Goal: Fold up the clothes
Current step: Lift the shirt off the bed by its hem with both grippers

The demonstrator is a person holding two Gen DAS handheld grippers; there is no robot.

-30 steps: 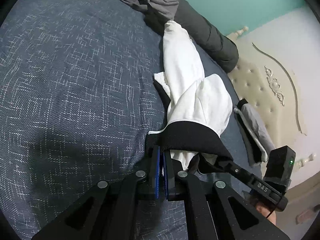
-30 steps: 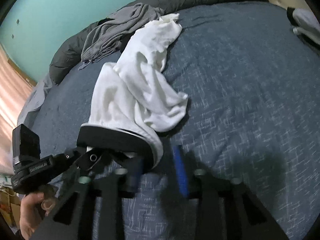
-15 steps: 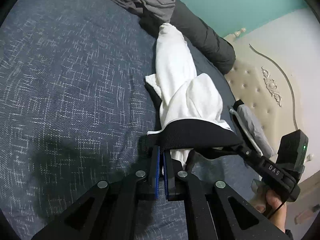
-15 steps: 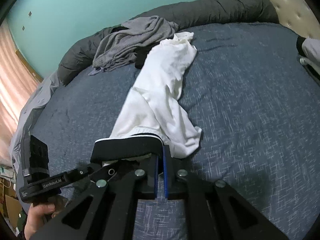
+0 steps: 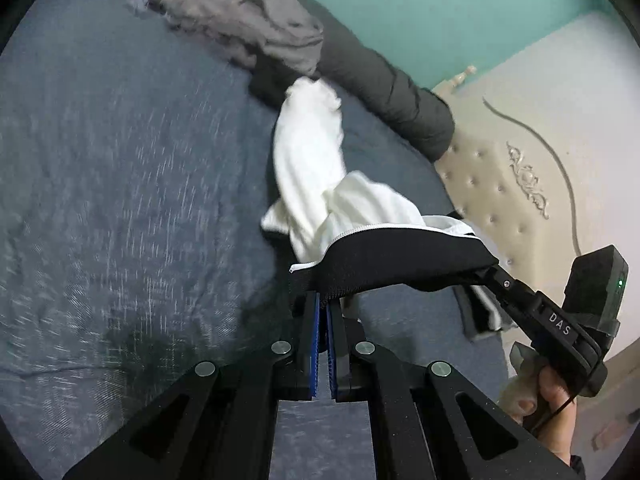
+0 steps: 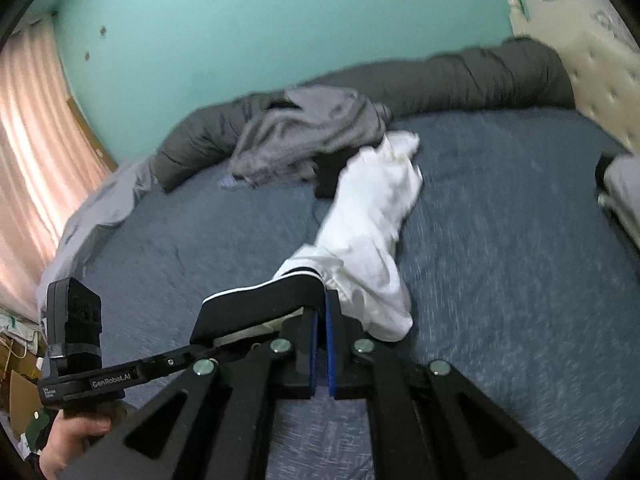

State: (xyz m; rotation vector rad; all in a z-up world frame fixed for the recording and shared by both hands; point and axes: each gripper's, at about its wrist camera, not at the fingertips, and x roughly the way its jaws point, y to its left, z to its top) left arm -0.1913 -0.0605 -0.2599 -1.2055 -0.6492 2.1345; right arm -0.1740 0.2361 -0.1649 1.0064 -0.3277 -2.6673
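My left tool (image 5: 323, 312) is clenched on the black waistband (image 5: 400, 258) of the white garment (image 5: 312, 160), pinching it at the band's near left corner. My right tool (image 6: 322, 308) is clamped on the same band (image 6: 260, 304) at its other end, so the band hangs stretched between the two tools, lifted off the bed (image 5: 120, 200). A thin white stripe runs along the band's upper edge. From the band the white cloth trails away from me, down onto the blue bedspread, its far end reaching toward a grey heap of clothes (image 6: 308, 132) by a dark rolled duvet (image 6: 480, 76).

In the left view the right tool's arm carries the letters "DAS" (image 5: 559, 323), with a small green light on the black box above it, and a hand (image 5: 554, 408) grips its handle. In the right view the left tool's arm reads "GenRobot.AI" (image 6: 111, 381), held by the other hand (image 6: 76, 436).

Right of the band lies another grey-and-white garment (image 6: 622, 188) at the bed's edge, near the tufted headboard (image 5: 500, 184). Both views are blurred.
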